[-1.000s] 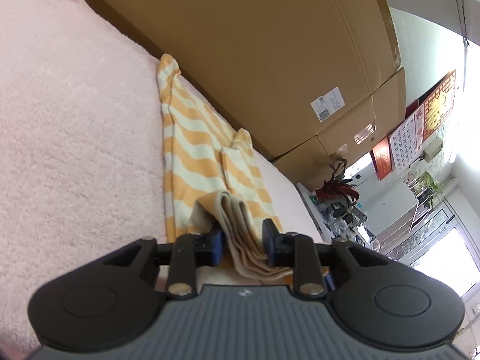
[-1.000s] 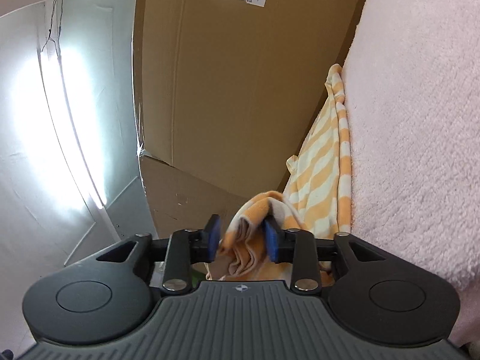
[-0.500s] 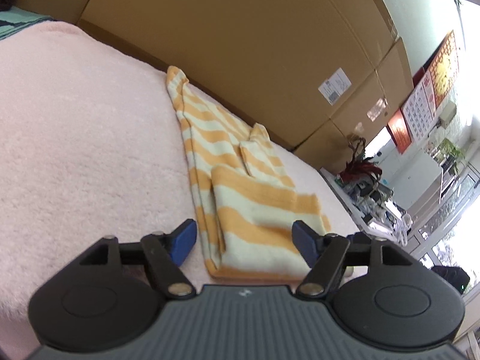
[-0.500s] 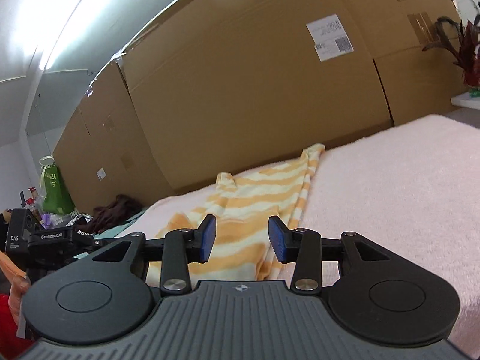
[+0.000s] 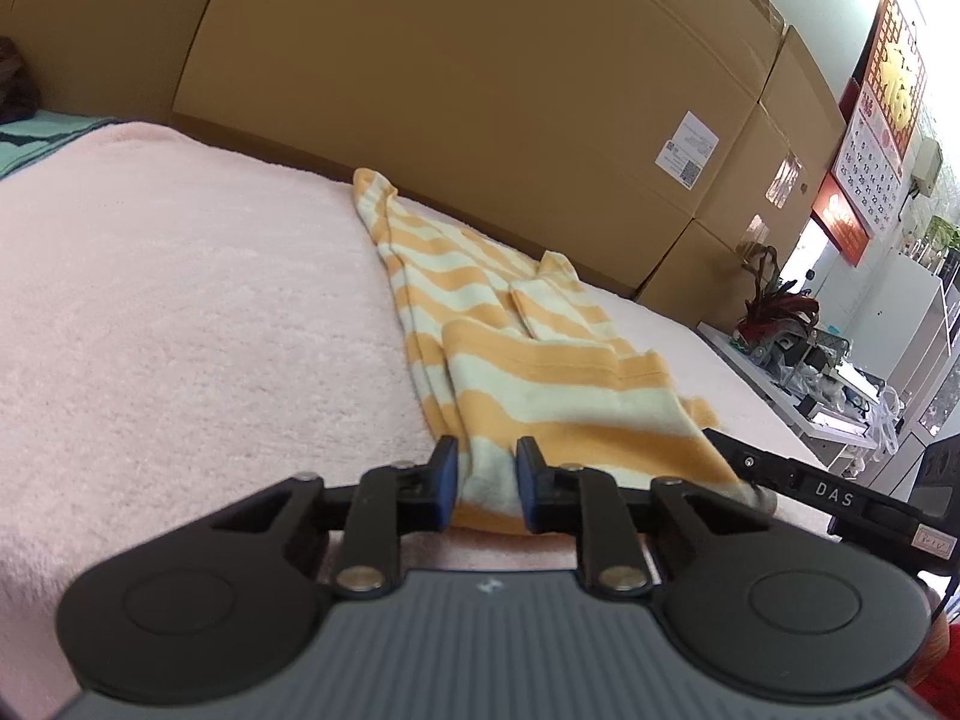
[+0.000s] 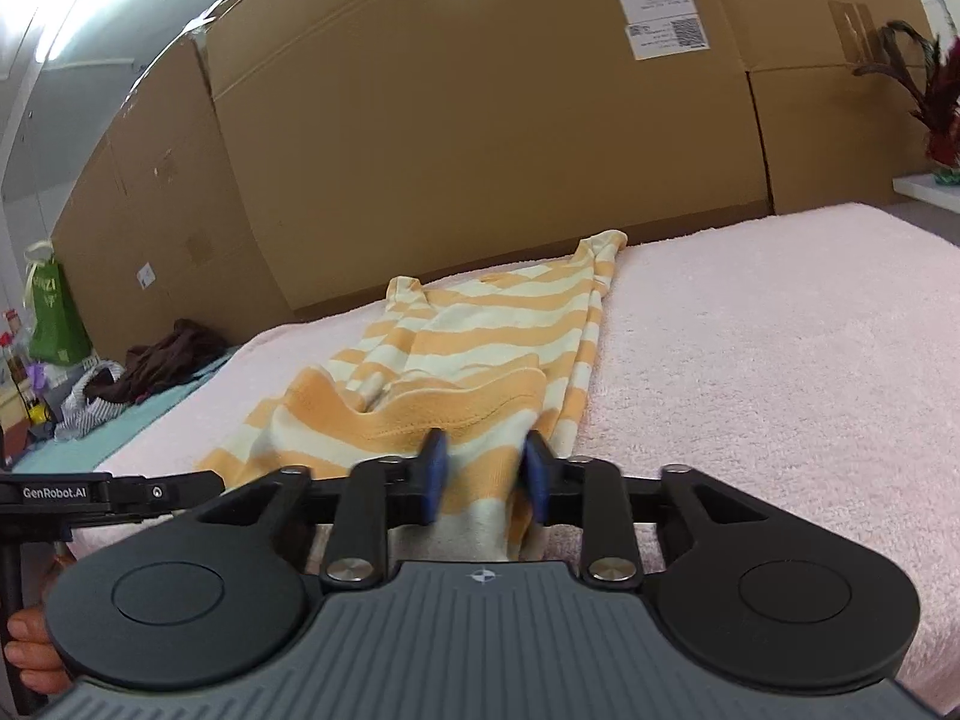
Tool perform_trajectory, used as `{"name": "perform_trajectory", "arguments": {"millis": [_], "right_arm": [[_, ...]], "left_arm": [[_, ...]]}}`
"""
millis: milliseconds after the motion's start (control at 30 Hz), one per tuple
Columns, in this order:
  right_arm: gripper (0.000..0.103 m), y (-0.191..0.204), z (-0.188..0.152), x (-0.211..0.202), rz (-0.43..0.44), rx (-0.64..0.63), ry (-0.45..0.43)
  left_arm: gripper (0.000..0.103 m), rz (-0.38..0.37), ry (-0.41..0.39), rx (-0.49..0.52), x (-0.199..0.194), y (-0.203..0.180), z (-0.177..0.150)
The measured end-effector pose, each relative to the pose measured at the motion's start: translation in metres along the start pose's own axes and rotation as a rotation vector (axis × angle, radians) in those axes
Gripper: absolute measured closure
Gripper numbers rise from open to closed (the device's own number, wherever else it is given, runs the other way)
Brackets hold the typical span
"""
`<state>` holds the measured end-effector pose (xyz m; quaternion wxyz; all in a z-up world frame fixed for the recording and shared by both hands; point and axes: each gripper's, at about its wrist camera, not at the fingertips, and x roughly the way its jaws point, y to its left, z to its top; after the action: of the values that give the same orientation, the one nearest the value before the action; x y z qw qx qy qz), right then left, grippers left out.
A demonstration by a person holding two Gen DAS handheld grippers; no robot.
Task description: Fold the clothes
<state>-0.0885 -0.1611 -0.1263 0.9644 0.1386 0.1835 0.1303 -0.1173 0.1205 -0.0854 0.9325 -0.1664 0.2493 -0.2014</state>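
Observation:
An orange-and-cream striped garment [image 5: 540,360] lies lengthwise on the pink blanket [image 5: 180,312], its near end folded back over itself. In the left wrist view my left gripper [image 5: 487,480] has its jaws closing, and the fold's near left edge fills the gap between the blue pads. In the right wrist view the same garment [image 6: 480,324] runs away from me. The jaws of my right gripper [image 6: 485,474] are closing too, with the near right edge bunched between the pads. Each view shows the other gripper's side at the garment's far corner.
Large cardboard boxes [image 5: 480,90] wall off the far side of the blanket. A white table with a plant [image 5: 780,324] stands to the right. In the right wrist view, dark clothes [image 6: 174,354] and a green bag [image 6: 54,318] lie to the left, and a hand [image 6: 30,648] holds the other gripper.
A second ago both grippers held bunched cloth while rolled sideways. They then let go and levelled out, leaving the hem folded over. Now both have closed on the fold's near edge.

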Motion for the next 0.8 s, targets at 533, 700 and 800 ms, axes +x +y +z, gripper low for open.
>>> {"name": "perform_trajectory", "arguments": {"millis": [533, 700, 800], "right_arm": [[0.068, -0.001, 0.011, -0.006, -0.048, 0.054, -0.069], [0.068, 0.006, 0.019, 0.007, -0.036, 0.025, -0.056], [0.072, 0.013, 0.021, 0.014, -0.067, -0.021, -0.036]], "left_arm": [[0.07, -0.014, -0.019, 0.055, -0.005, -0.005, 0.017], [0.069, -0.014, 0.016, -0.004, 0.021, 0.004, 0.027], [0.082, 0.0, 0.028, -0.027, 0.033, 0.007, 0.031]]}}
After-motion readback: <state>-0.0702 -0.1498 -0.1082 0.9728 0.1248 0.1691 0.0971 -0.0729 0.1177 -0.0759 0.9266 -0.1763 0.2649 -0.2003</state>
